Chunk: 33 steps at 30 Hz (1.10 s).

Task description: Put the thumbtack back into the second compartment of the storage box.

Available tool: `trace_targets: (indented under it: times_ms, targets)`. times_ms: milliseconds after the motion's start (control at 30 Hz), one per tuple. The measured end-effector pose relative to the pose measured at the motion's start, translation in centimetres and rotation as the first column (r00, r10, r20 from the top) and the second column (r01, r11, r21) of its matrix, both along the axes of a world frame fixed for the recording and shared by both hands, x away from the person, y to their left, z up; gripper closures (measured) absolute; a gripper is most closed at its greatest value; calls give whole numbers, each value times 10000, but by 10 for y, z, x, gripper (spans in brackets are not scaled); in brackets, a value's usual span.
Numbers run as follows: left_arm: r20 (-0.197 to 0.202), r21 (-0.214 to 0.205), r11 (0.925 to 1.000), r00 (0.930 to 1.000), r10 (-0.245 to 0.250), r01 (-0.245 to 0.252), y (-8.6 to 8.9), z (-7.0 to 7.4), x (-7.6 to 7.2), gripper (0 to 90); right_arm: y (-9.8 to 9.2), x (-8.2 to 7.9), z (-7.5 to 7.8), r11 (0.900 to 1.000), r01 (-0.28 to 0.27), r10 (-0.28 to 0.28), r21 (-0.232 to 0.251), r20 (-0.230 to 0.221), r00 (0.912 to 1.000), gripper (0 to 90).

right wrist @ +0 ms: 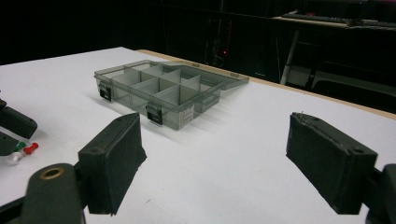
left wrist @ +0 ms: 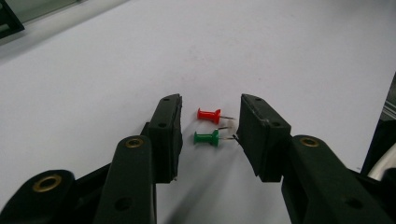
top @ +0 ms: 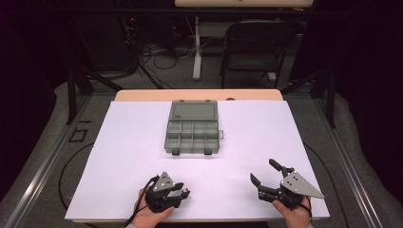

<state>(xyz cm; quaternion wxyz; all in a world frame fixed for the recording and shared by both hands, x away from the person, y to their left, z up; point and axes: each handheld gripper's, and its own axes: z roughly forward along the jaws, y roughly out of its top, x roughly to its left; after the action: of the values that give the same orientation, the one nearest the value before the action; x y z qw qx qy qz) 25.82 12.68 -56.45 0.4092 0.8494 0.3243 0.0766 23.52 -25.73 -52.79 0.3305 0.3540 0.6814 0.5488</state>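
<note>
Left claw [top: 182,190] over pin [top: 188,191] (red)

Red pushpin [left wrist: 208,115] and green pushpin [left wrist: 207,138] are lying on their sides, parallel, just beside each other on the white counter [left wrist: 280,56]. Both are pointing their metal pins the same way; a whitish pin [right wrist: 14,157] is lying beside them.

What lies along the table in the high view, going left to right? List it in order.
Left gripper → red push pin just off its jaws → compartment box, farther back → right gripper.
</note>
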Motion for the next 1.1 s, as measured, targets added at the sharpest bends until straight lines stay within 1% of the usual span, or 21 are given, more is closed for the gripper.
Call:
trace_targets:
  times_ms: [100,167,300,400,500,667,900,933,1033,1067,1100]
  targets:
    - [-127,-1,10000,9999,46,-46,-1,-1,0,603,0,0,0,10000,9,-9,41,-7,10000,182]
    - [-41,134,9999,10000,61,-60,-1,-1,0,623,0,0,0,10000,-22,22,73,13,10000,182]
    - [42,197,9998,10000,73,-73,-1,-1,0,632,-1,1,0,10000,-28,28,73,-8,10000,182]
    - [204,387,9992,9998,43,-51,-2,-1,-1,646,-1,1,0,10000,-11,11,70,-52,10000,182]
    - [266,451,9990,9996,69,-81,-3,-1,-2,679,-1,1,0,10000,-12,12,84,-38,10000,182]
    - [278,437,9990,9996,66,-78,-3,-1,-2,689,-1,1,0,10000,-21,21,55,-39,10000,182]
    - [118,340,9994,9999,49,-53,-1,-1,-1,693,-2,1,-1,10000,-2,2,95,-51,10000,182]
    - [66,273,9996,9999,105,-107,-1,-1,-1,693,-2,1,-1,10000,2,-2,92,-74,10000,182]
    - [88,303,9995,9999,122,-124,1,0,-1,693,-2,1,-1,9999,-6,6,104,-70,10000,182]
    - [68,216,9996,9998,188,-189,1,0,-1,693,-2,1,-1,9999,-3,4,104,-68,10000,182]
    - [76,234,9995,9998,205,-207,2,1,-1,693,-2,2,-1,9999,-3,4,111,-66,10000,182]
